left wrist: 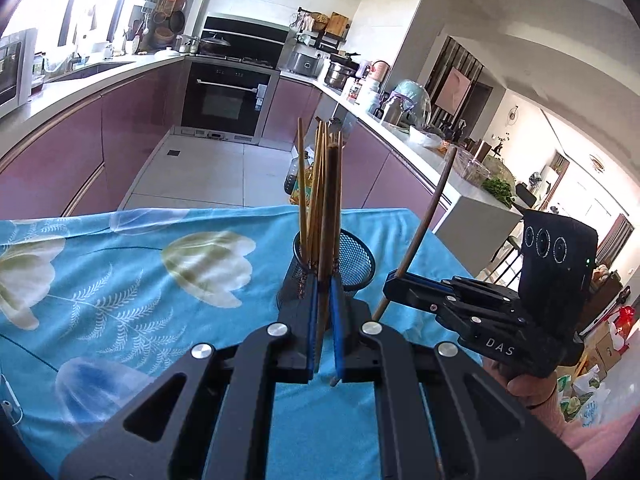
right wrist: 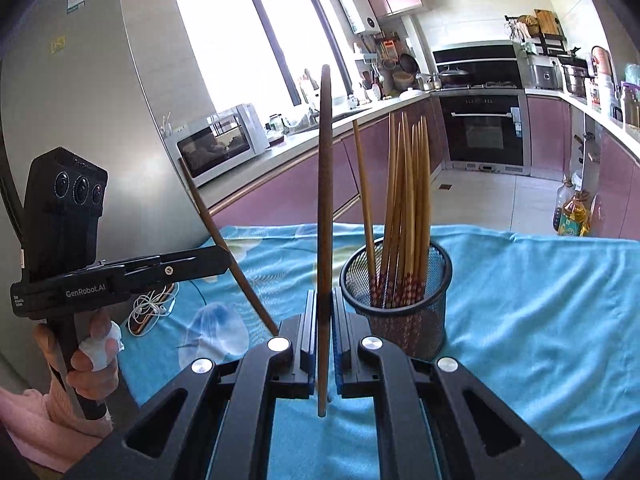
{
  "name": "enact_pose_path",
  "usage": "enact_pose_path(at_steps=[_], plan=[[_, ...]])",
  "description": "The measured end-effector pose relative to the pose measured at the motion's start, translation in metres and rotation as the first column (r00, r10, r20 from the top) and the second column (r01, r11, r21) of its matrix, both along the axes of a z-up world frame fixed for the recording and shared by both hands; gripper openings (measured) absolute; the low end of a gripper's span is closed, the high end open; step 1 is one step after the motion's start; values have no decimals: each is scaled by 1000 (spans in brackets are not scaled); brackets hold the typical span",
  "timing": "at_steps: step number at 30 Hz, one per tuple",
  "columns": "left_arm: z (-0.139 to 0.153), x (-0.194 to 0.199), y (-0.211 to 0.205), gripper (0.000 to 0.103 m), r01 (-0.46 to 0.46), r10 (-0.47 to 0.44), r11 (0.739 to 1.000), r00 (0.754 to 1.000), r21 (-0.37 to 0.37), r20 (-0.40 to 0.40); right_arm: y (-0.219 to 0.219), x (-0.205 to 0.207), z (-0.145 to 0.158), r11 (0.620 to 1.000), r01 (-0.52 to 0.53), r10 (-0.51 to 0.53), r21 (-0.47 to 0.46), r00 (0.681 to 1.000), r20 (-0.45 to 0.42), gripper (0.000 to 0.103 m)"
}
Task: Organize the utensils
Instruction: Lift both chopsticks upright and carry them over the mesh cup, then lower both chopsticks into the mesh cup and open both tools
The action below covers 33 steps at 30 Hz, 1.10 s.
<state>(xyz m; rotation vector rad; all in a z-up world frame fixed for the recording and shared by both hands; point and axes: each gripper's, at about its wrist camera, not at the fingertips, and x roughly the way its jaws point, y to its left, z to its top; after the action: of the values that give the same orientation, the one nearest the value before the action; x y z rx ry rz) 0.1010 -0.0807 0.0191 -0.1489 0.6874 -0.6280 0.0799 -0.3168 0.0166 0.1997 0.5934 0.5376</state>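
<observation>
A: Risk? Both grippers pinch one dark brown wooden chopstick each, near its lower end, just beside the black wire-mesh cylindrical holder (right wrist: pixel 396 292). The long top could swing and knock the pale bamboo chopsticks (right wrist: pixel 404 208) in the holder, or tip the holder itself (mesh looks light).

B: States?

A: Left gripper (left wrist: pixel 323 316) pressed together on its dark chopstick (left wrist: pixel 331 216), in front of the holder. Right gripper (right wrist: pixel 323 328) clamped on its dark chopstick (right wrist: pixel 323 184), upright, just left of the holder. A thin grip area means either stick could pivot or slip before clearing the rim.

B: Counts?

A: Two grippers, two dark chopsticks, one holder, one blue floral tablecloth (right wrist: pixel 540 300). Bamboo ones roughly eight to ten; they overlap, can't count exactly. One phone with white earphones (right wrist: pixel 150 310) left of the holder.
</observation>
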Motion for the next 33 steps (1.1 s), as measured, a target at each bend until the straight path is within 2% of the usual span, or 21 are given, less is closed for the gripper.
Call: enact_pose_path(at_steps=[13, 27, 33], plan=[[37, 4, -7, 7, 22, -19, 999, 997, -38, 76, -15, 4, 40, 999, 43, -41, -15, 994, 101, 6], [77, 10, -16, 7, 36, -27, 998, 987, -53, 160, -23, 16, 63, 997, 68, -64, -23, 986, 154, 6], [86, 15, -19, 7, 26, -15, 998, 983, -54, 183, -25, 23, 68, 997, 78, -72, -29, 984, 164, 6]])
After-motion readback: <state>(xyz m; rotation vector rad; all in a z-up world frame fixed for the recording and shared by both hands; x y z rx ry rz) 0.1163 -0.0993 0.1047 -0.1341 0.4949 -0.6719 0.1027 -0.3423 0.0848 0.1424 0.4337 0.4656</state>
